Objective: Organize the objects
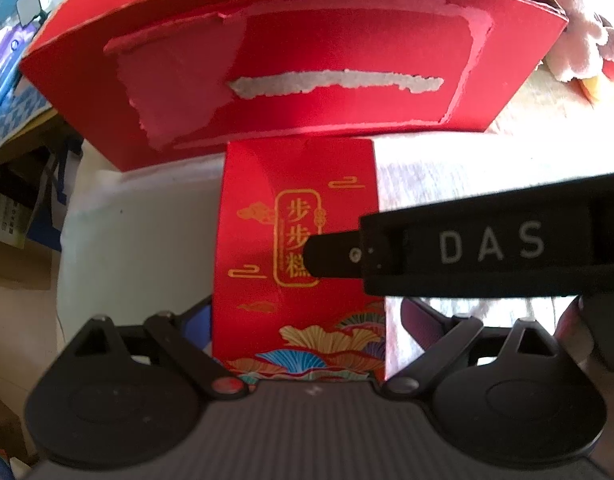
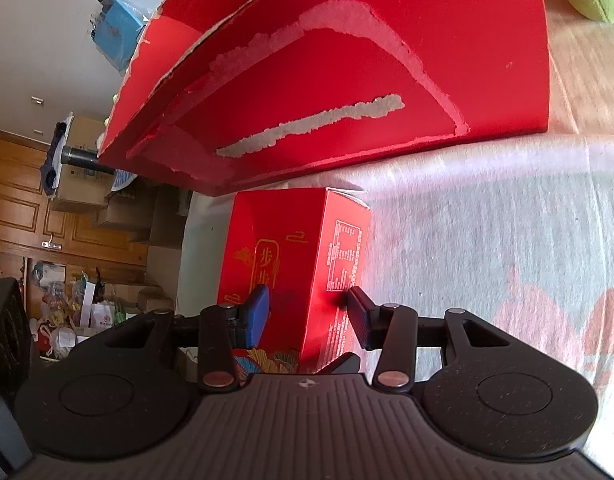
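Right gripper [image 2: 307, 316] clamped on small red pastry box [image 2: 295, 264], left gripper [image 1: 303, 336] jaws spread around it, large torn red carton [image 1: 299, 76] just behind

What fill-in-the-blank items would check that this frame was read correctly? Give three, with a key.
1. The small box between the right gripper fingers is coloured ____.
2. The large torn box lies ____ the small box, farther from the cameras.
3. In the left wrist view, the black finger crossing the small box bears the letters ____.
4. The plush toy at the top right of the left wrist view is ____.

Missing words: red; behind; DAS; pink
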Demonstrator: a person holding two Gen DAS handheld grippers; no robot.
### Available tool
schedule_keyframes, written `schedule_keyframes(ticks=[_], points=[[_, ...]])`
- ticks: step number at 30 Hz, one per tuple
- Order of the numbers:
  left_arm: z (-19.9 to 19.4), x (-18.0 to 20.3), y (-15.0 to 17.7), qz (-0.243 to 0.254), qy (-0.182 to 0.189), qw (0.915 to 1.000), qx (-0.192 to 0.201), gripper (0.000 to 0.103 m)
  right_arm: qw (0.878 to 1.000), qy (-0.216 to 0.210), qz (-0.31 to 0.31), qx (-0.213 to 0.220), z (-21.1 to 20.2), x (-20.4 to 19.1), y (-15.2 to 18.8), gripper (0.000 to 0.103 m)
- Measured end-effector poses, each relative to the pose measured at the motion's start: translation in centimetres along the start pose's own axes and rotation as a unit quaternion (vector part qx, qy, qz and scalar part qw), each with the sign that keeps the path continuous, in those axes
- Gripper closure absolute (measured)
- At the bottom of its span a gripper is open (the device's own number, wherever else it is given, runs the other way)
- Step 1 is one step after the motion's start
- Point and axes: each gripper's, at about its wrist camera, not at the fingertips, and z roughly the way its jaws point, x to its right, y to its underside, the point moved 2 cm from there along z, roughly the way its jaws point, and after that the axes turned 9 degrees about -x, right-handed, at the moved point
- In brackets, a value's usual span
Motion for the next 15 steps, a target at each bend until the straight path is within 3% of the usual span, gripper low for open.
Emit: schedule_keyframes(ticks=[15], points=[[-1.7, 2.5, -0.1, 0.026, 0.0, 0.9997, -0.002, 0.017, 1.0, 0.007, -0.007, 0.019, -1.7, 0.6, 0.5, 0.056]])
